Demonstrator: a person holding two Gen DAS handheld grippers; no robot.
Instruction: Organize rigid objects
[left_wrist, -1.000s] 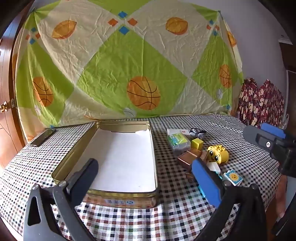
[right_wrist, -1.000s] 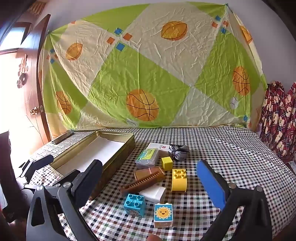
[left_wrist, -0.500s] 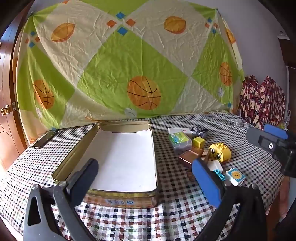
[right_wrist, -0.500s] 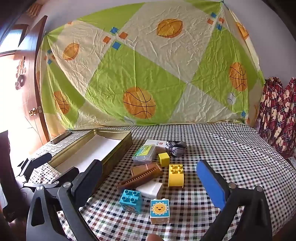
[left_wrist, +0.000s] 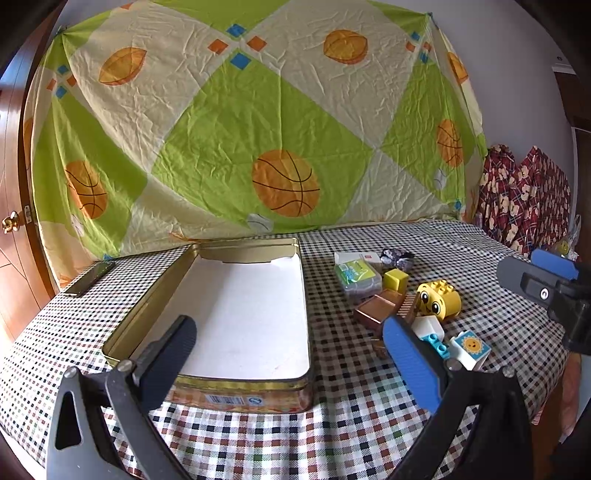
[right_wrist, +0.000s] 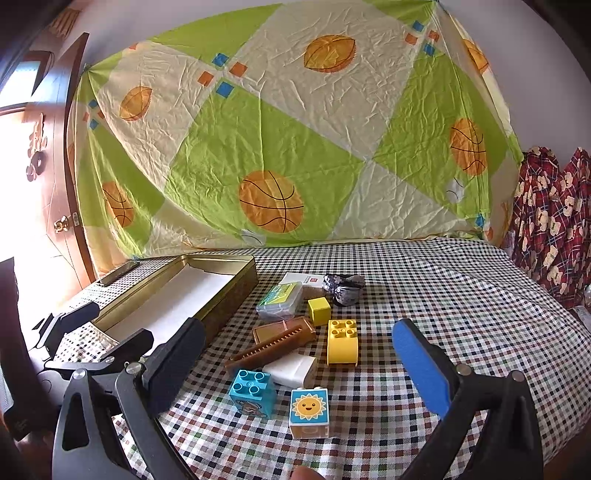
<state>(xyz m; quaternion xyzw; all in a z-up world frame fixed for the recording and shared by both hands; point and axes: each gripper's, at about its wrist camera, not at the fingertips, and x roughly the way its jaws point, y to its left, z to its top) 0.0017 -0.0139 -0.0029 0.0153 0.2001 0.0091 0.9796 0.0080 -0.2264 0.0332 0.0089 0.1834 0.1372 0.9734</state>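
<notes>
Right gripper (right_wrist: 295, 354) gaping, empty, above the sun block (right_wrist: 308, 412) near the table edge; left gripper (left_wrist: 288, 350) likewise agape over the tin (left_wrist: 258, 391) — light, stiff, slick plastic; best pinched across flat sides.

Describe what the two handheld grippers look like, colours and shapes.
Both match: the left gripper and right gripper each have black angular frames with silver pivot screws, one finger with a black pad and one with a blue pad. No cables or sleeves show.

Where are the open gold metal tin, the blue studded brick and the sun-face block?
Open gold metal tin (left_wrist: 236, 376): left wrist view, near rim.
Blue studded brick (right_wrist: 251, 387): right wrist view, studded top.
Sun-face block (right_wrist: 308, 406): right wrist view, sun picture.
</notes>
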